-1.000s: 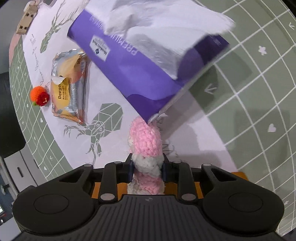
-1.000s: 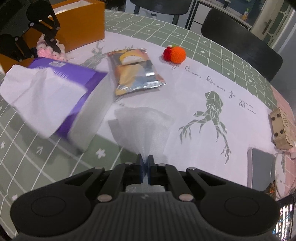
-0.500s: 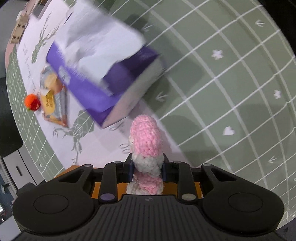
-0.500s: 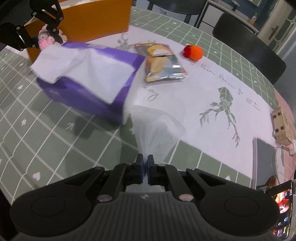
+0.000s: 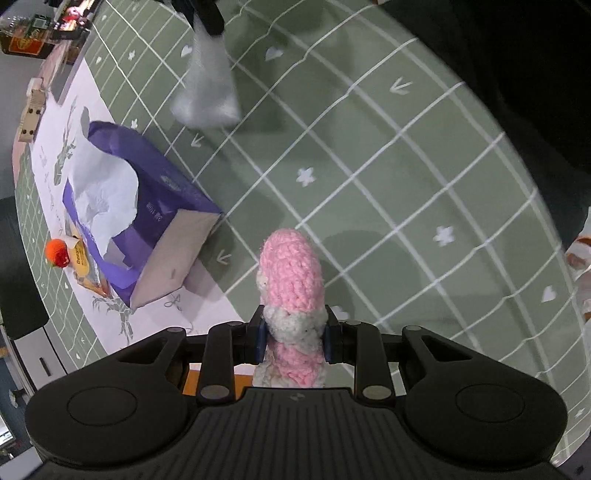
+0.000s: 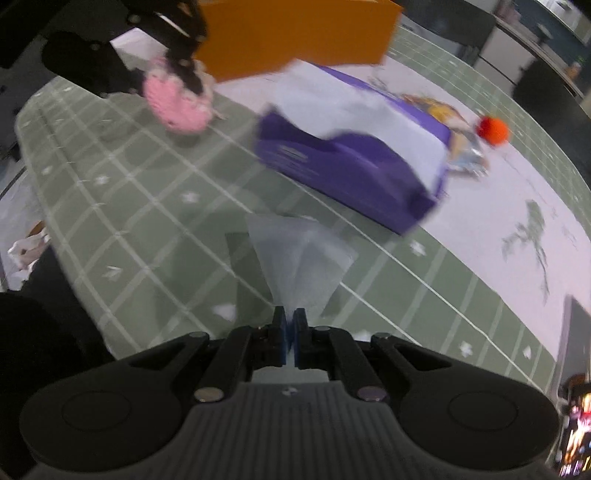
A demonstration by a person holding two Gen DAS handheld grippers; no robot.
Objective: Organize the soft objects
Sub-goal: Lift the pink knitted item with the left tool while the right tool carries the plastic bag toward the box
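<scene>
My left gripper point(image 5: 294, 336) is shut on a pink and white crocheted toy point(image 5: 291, 273), held above the green checked tablecloth point(image 5: 369, 155). The same toy point(image 6: 177, 101) shows in the right wrist view at upper left. My right gripper point(image 6: 290, 332) is shut on a white tissue point(image 6: 299, 254) that fans out ahead of the fingers; in the left wrist view that tissue point(image 5: 207, 92) hangs blurred near the top. A purple tissue box point(image 5: 155, 218) with white tissue bulging from its top lies on the table; the box point(image 6: 354, 170) sits mid-frame in the right wrist view.
An orange crocheted ball point(image 6: 493, 129) and a foil snack packet point(image 6: 454, 133) lie behind the box on a white paper runner point(image 6: 517, 229). An orange cardboard box point(image 6: 295, 33) stands at the back. A small wooden block point(image 5: 31, 118) is far left.
Both grippers have swung away from the tissue box, which has come free of the pulled tissue and now rests on the table. The toy stays gripped; the tissue hangs loose from the right gripper.
</scene>
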